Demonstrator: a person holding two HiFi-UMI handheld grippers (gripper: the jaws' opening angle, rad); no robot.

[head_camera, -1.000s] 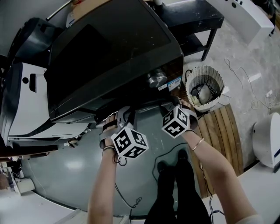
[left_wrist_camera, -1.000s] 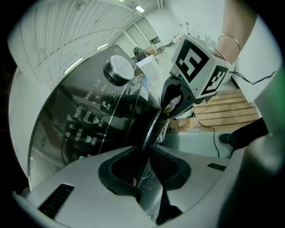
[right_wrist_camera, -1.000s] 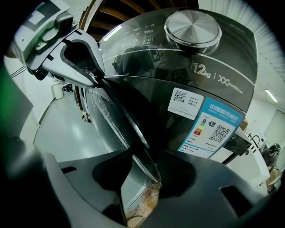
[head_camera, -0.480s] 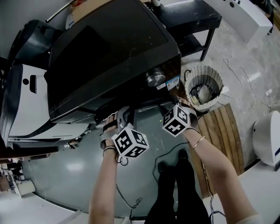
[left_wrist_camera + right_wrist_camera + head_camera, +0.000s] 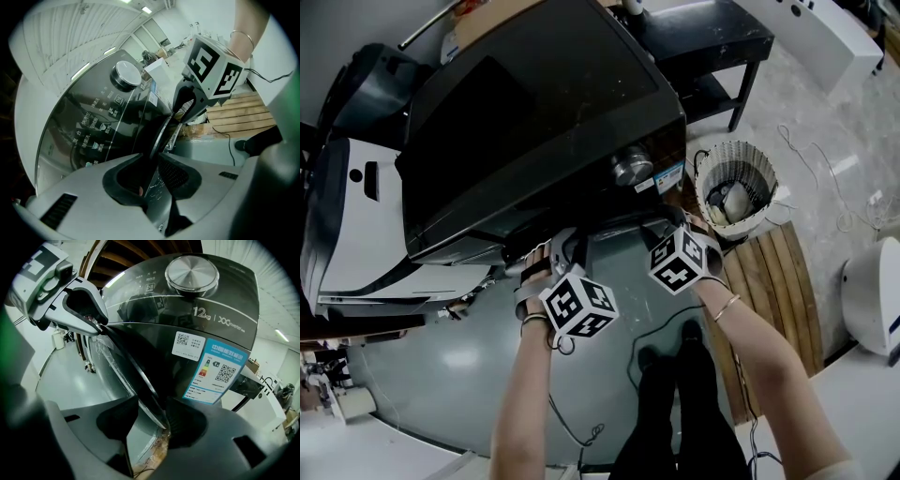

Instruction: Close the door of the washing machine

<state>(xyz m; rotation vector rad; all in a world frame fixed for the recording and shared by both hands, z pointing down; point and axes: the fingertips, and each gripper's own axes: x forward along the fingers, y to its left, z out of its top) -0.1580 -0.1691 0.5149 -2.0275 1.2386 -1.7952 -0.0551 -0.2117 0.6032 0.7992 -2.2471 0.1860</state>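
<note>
Door [image 5: 135, 372]: we see its thin dark rim standing off the front of the washing machine [image 5: 534, 103], ajar and not yet shut, low under the control panel and caught between two claws.
Left gripper [image 5: 150, 161]: its jaws are set narrow and pinch the door's rim, which fills the slot between the pads.
Right gripper [image 5: 153, 404]: its jaws have just been opening and now stand wide. The rim runs between them, close to the right pad with a gap on the left, so we count no grip here.
Claws together: both sit near each other on the same rim, each showing in the other's view.
Knob [image 5: 192, 270]: round and silver, on the panel above the door.
Energy label [image 5: 213, 371]: a blue-and-white sticker on the machine's front, just right of the rim.
Wicker basket [image 5: 741, 147]: on the floor right of the machine, beside wooden slats [image 5: 783, 281].
</note>
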